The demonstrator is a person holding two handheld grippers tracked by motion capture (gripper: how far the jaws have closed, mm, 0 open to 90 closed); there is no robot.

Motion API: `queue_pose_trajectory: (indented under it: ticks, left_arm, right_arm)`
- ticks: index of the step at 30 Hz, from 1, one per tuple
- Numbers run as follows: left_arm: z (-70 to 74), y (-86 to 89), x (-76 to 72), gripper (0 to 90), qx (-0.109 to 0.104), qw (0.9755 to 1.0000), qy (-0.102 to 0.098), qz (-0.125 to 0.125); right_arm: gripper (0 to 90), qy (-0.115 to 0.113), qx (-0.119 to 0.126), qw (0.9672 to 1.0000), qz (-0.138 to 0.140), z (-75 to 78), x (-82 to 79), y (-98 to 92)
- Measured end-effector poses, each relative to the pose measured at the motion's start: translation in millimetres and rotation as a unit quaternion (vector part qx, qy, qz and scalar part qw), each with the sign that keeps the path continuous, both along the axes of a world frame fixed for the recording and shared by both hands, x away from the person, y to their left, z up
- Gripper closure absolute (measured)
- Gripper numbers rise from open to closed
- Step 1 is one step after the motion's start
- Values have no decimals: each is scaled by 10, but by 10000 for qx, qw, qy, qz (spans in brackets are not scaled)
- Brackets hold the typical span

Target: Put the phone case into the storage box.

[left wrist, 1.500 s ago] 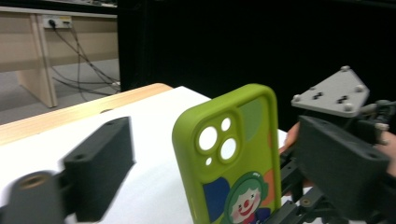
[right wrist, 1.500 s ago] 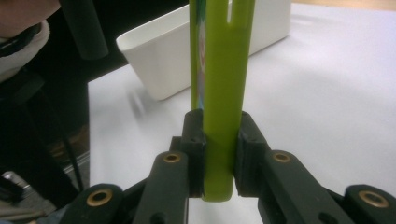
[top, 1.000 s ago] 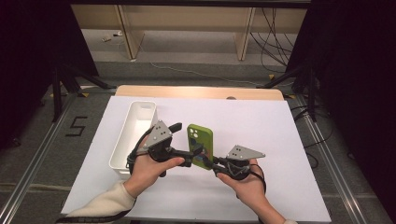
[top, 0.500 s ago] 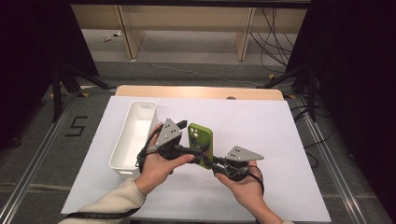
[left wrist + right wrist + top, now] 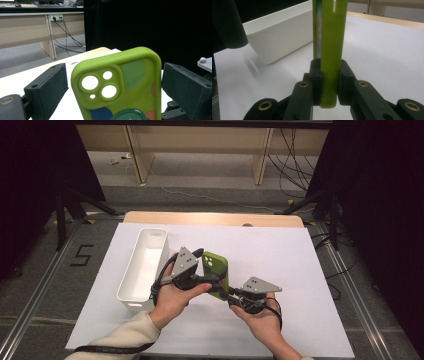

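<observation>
Green phone case (image 5: 216, 272) held up off the white worktop (image 5: 300, 270), just right of the white bin (image 5: 145, 265), between the two hands. Right claw (image 5: 329, 82) clamped on the case's lower edge, pads pressing both thin faces (seen edge-on in the right gripper view, the case standing upright between the black jaws). Left claw (image 5: 113, 85) straddling the case's upper part, jaws apart on either side of its width, having just been closing in a little; a gap visible at each side in the left gripper view, so no pressing yet. Camera cut-outs and coloured patches on the case's back facing the left claw's camera. In the high view, left claw (image 5: 212, 279) reaching in from the bin side, right claw (image 5: 227, 292) from below right, grey plates on top of both.
</observation>
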State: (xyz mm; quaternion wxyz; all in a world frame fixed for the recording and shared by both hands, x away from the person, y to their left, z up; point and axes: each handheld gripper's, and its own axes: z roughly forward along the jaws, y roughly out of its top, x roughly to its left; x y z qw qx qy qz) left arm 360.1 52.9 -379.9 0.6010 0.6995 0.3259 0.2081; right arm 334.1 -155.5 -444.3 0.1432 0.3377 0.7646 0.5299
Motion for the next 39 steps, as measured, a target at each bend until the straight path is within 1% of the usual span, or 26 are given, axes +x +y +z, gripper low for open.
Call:
queue_pose_trajectory:
  ticks: [3, 11, 19, 23, 26, 31, 34, 37, 38, 39]
  left_arm:
    - [-7, -15, -5, 73, -13, 10000, 25, 22]
    - [-18, -41, 2, 120, -47, 10000, 65, 58]
    - [-17, -35, 5, 141, -69, 9999, 81, -12]
    - [-8, -32, 4, 145, -85, 9999, 77, -44]
    - [-2, -27, 5, 147, -89, 9999, 77, -75]
    - [7, -30, 4, 149, -56, 9999, 10, -113]
    - [14, -19, 10, 150, -21, 9999, -18, -109]
    - [20, -5, 20, 150, -13, 10000, -43, -89]
    - [25, 4, 24, 151, -23, 10000, -47, -81]
    - [28, 8, 26, 151, -25, 10000, -52, -75]
  right_arm:
    - [778, -10, -7, 10000, -22, -3, 0, 9]
    - [778, -27, -92, 9999, -107, -15, -11, 23]
    - [775, -37, -128, 9999, -108, -24, -9, 27]
    - [772, -89, -164, 9998, -113, -24, -8, 28]
    - [757, -93, -155, 9998, -108, -21, -5, 28]
    - [653, -79, -172, 9998, -96, -27, 11, 22]
    - [564, -82, -175, 9998, -40, -30, 26, 21]
    - [467, -69, -113, 9999, 36, -26, 42, 15]
    - [421, -86, -102, 9999, 46, -24, 47, 12]
    - [341, -108, -107, 9999, 68, -20, 55, 8]
